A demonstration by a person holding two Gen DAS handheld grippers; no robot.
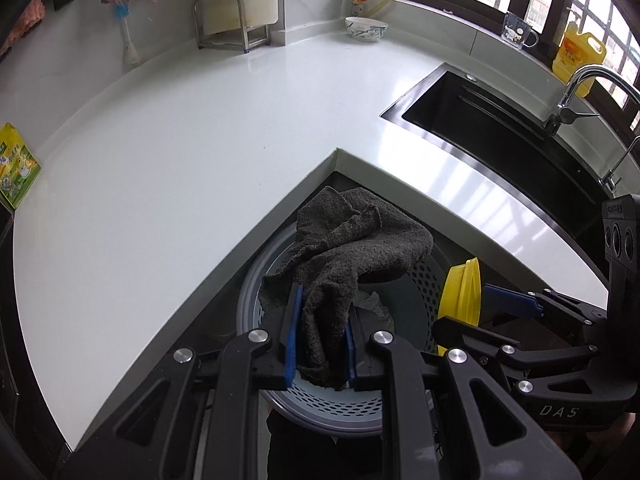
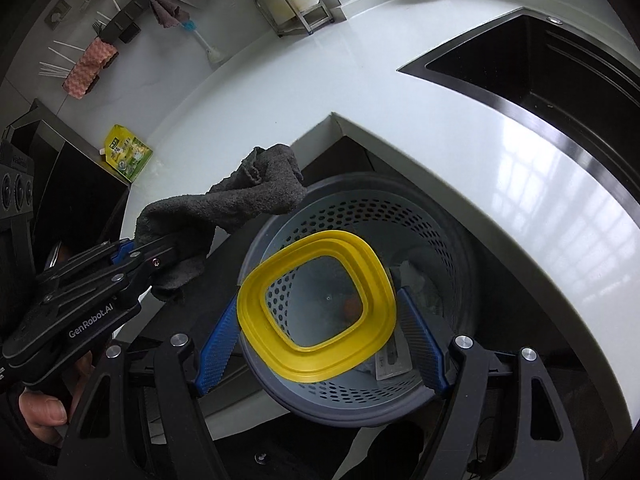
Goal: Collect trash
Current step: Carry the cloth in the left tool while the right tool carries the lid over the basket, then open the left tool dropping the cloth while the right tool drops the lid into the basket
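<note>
Grippers both over the grey perforated wastebasket point(image 2: 400, 216), which stands on the floor in the inside corner of the white countertop point(image 1: 180, 140). Left gripper point(image 1: 320, 332) clamped tight on a dark grey terry rag point(image 1: 352, 248), cloth bunched up above the blue pads and hanging over the bin mouth. Right gripper point(image 2: 320, 320) jaws wide, blue pads pressed on both sides of a yellow collapsible bowl point(image 2: 316, 308), held tilted above the bin. Paper scraps point(image 2: 394, 360) lie inside the bin. Farther off: black sink point(image 1: 500, 136), green-yellow pouch point(image 2: 128, 154), white bowl point(image 1: 366, 29) by the wall.
</note>
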